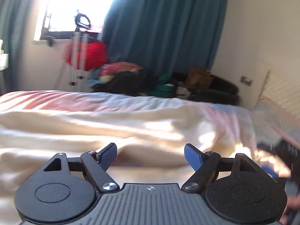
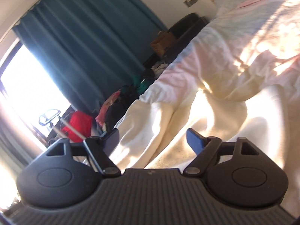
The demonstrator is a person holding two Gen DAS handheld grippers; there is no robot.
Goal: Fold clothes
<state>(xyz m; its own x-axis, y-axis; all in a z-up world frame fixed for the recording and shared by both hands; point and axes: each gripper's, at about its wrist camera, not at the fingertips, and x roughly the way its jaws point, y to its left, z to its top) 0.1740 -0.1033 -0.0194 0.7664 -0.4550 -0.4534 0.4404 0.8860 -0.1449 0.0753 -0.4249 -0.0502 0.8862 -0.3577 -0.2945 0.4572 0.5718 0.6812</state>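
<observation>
Two wide-spread blue fingers on the left gripper (image 1: 151, 154), empty, just above rumpled cream fabric garment (image 1: 112, 129) on bed. Right gripper (image 2: 152, 140): spread likewise, over same garment (image 2: 168, 116). No fold visible; everything apparently left.

Ahead of you, teal curtains (image 1: 163, 28) hang beside a bright window (image 1: 78, 3). Below it stands a white drying rack (image 1: 78, 63) draped in something red. A dark sofa (image 1: 215, 88) holds a brown paper bag (image 1: 198, 76).
</observation>
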